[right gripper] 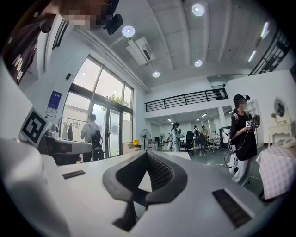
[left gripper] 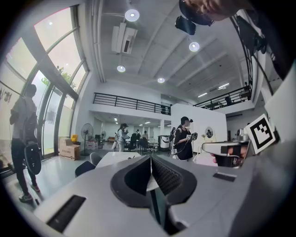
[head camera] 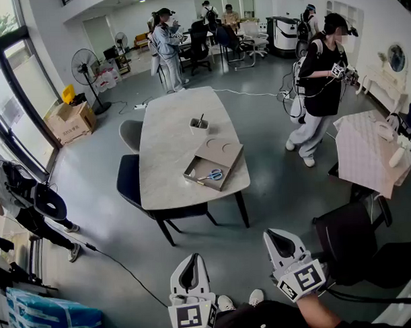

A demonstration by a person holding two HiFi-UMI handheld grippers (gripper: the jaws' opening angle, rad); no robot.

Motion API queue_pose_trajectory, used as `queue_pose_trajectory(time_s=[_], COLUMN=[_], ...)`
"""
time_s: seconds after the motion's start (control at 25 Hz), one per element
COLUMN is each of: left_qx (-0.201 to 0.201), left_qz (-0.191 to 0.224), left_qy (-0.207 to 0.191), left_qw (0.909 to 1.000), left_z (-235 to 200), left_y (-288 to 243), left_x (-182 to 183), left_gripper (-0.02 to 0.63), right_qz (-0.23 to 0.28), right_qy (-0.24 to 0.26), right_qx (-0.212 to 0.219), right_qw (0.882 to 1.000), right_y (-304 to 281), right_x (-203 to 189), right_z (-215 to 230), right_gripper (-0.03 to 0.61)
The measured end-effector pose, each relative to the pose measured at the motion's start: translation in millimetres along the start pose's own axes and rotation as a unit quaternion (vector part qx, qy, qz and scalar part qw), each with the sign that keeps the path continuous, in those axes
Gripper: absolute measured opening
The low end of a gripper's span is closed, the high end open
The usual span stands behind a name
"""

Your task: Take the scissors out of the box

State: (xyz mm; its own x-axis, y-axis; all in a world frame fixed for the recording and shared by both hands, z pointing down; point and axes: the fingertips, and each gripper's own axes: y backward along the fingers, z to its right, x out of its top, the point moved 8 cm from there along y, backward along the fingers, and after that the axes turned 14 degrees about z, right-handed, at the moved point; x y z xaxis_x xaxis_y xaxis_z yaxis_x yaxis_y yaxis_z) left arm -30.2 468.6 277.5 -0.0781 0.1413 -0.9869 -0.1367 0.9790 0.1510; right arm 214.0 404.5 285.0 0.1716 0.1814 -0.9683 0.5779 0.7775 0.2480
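Left gripper [head camera: 189, 257] low at the bottom edge of the head view, jaws pressed together tip to tip, gripping nothing. Right gripper [head camera: 278, 233] just beside it, slightly higher in the frame, jaws likewise closed flat against each other and empty. Both held level over the grey floor, pointing toward a pale marble-topped table [head camera: 165, 138] and well apart from it.

Scissors [head camera: 211, 174], blue-handled, lying flat inside a shallow cardboard box [head camera: 222, 151], near the end of the box closer to the camera. Box resting on the right half of the table, close to the near right corner, with two round marks on its far portion. Small white cup [head camera: 199, 125] on the table beyond the box, something thin sticking out of it.

Dark chair [head camera: 130, 181] tucked against the table's left side, grey chair [head camera: 130, 133] just behind that. Person in a black top [head camera: 321, 78] standing to the right of the table. Pedestal fan [head camera: 85, 65] by the windows, brown carton [head camera: 73, 121] on the floor near it.
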Motion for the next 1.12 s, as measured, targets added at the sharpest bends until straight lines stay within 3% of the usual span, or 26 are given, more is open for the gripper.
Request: queue_pose_trajectory(time_s=[0.52, 1.12], left_qx=[0.005, 0.034], left_qz=[-0.003, -0.001], left_qy=[-0.004, -0.011], left_qw=[1.0, 0.9994], left_z=[13.3, 51.5], left_y=[-7.5, -4.2], left_x=[-4.6, -15.1], left_gripper=[0.017, 0.017], right_qz=[0.01, 0.0], right_qy=[-0.003, -0.004], right_qx=[0.003, 0.038], right_qw=[1.0, 0.999], right_y=[4.3, 26.0], right_x=[-1.8, -8.1], right_z=[15.7, 49.0], right_gripper=[-0.005, -0.005])
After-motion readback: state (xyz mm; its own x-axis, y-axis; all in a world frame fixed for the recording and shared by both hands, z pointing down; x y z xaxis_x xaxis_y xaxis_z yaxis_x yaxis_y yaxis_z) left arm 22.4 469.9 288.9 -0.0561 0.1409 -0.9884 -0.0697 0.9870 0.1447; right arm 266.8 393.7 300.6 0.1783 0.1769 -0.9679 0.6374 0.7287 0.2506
